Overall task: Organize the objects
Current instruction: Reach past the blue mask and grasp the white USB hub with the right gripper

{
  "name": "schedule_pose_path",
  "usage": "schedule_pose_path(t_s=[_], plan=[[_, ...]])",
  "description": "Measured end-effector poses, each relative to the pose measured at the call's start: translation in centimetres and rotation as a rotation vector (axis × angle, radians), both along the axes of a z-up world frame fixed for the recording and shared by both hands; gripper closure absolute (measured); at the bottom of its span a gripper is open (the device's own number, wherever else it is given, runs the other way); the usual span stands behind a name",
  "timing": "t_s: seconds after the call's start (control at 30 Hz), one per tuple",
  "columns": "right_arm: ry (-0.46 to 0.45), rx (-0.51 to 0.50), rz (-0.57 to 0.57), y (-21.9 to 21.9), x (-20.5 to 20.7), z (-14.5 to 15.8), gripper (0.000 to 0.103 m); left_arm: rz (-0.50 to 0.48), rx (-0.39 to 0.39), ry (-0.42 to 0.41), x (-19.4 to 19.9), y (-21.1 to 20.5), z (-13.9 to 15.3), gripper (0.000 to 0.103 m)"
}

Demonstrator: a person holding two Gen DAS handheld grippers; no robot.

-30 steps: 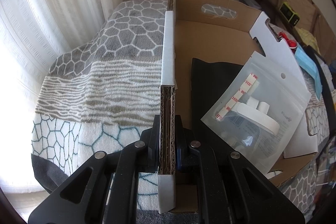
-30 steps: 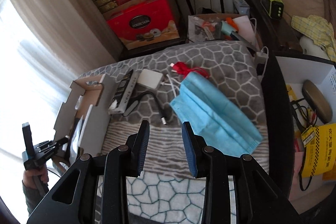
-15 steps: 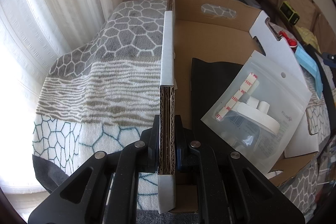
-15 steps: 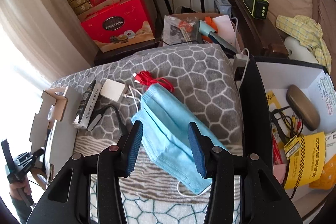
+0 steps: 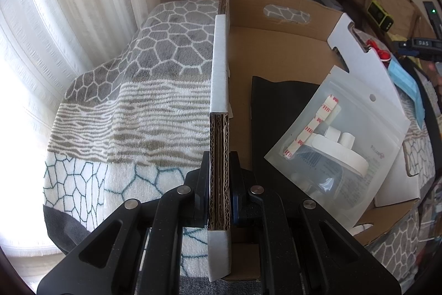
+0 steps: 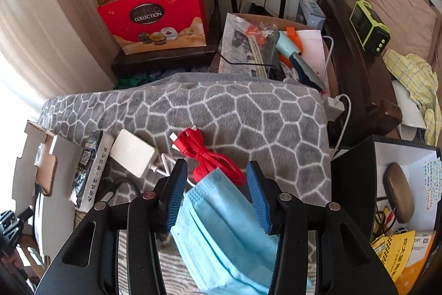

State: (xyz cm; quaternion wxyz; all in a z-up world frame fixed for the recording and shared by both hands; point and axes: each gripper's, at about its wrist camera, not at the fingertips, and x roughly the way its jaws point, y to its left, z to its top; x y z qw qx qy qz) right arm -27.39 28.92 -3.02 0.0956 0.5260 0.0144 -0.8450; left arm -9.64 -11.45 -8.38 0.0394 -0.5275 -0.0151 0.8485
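Over the mask [image 6: 221,226] we held the right tool [image 6: 216,194] released to grab it; at nine o'clock the left tool [image 5: 219,198] clenched the box wall [image 5: 220,90], steadying it.

Brown box [image 5: 279,51] with white edge tape. Grey blanket [image 6: 248,112], white honeycomb lines, striped lower down. Light blue mask [image 6: 221,234]. Red cable [image 6: 204,156]. White charger [image 6: 132,156]. Clear pouch [image 5: 339,145], red-printed strips, maybe tape. Black cloth [image 5: 273,101].

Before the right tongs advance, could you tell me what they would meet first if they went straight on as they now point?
Most likely the blue face mask, which already lies between the open right tongs. Just beyond it sits the red cable on the blanket, though depth is hard to judge.
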Motion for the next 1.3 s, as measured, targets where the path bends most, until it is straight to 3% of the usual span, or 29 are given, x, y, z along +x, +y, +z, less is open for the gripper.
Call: schedule_pose_path(t_s=[0.33, 0.6, 0.73, 0.8, 1.0, 1.2, 1.3], plan=[[0.003, -0.048, 0.145, -4.5, -1.9, -0.6, 0.058, 0.001, 0.008, 0.001, -0.1, -0.1, 0.0, 0.093], [-0.040, 0.047, 0.341, -9.4, -2.2, -2.6, 0.057, 0.003, 0.017, 0.002, -0.2, -0.2, 0.0, 0.093], [-0.035, 0.119, 0.426, -11.0, -1.8, -3.4, 0.042, 0.003, 0.019, 0.003, -0.2, -0.2, 0.0, 0.093], [-0.025, 0.160, 0.456, -11.4, -1.6, -3.9, 0.042, 0.003, 0.020, 0.003, -0.2, -0.2, 0.0, 0.093], [-0.018, 0.201, 0.506, -11.8, -1.4, -5.3, 0.045, 0.005, 0.029, 0.004, -0.2, -0.2, 0.0, 0.093], [0.004, 0.163, 0.484, -11.2, -1.3, -4.9, 0.057, 0.007, 0.035, 0.003, -0.3, -0.3, 0.0, 0.093], [0.039, 0.102, 0.434, -10.3, -1.3, -3.6, 0.057, 0.007, 0.036, 0.004, -0.3, -0.3, 0.0, 0.093]])
